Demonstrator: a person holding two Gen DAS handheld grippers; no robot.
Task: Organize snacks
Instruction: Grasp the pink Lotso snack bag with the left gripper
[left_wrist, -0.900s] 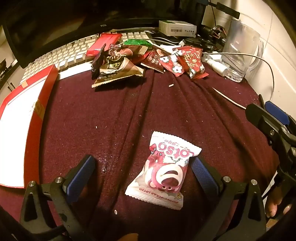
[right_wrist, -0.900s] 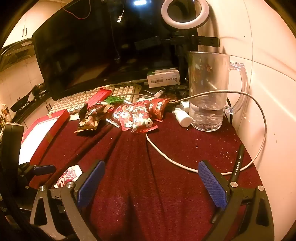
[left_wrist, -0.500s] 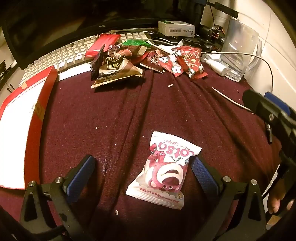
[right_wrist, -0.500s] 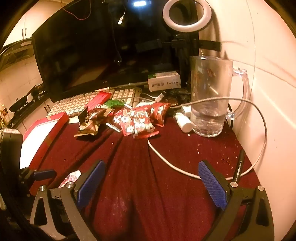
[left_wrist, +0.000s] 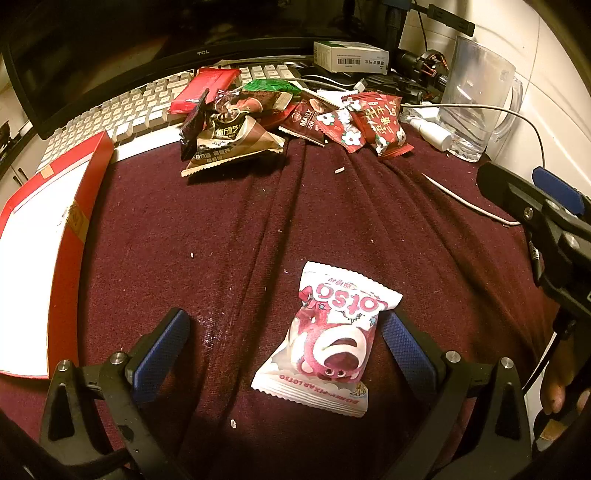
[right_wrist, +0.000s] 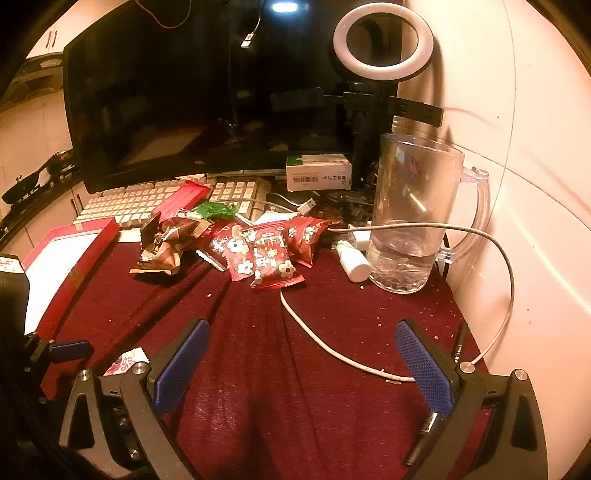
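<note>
A pink-and-white Lotso snack packet (left_wrist: 328, 339) lies flat on the maroon cloth (left_wrist: 229, 229). My left gripper (left_wrist: 284, 350) stands open around it; the packet lies close to the right finger, and the pads do not press it. A pile of red and brown snack packets (left_wrist: 288, 118) sits at the back by the keyboard, also in the right wrist view as the pile (right_wrist: 236, 247). My right gripper (right_wrist: 303, 369) is open over bare cloth, with only a white cable (right_wrist: 325, 347) crossing between its fingers. A corner of the Lotso packet (right_wrist: 127, 363) shows at its left.
A red box with a white inside (left_wrist: 44, 236) lies at the left edge. Behind the pile are a keyboard (left_wrist: 122, 110), a monitor (right_wrist: 166, 110) and a small white carton (left_wrist: 351, 55). A glass mug (right_wrist: 410, 221), a small white bottle (right_wrist: 354, 262) and a pen (right_wrist: 458, 343) stand at the right by the wall.
The right gripper has moved forward toward the snack pile and the mug. The left gripper and the Lotso packet have stayed where they were.
</note>
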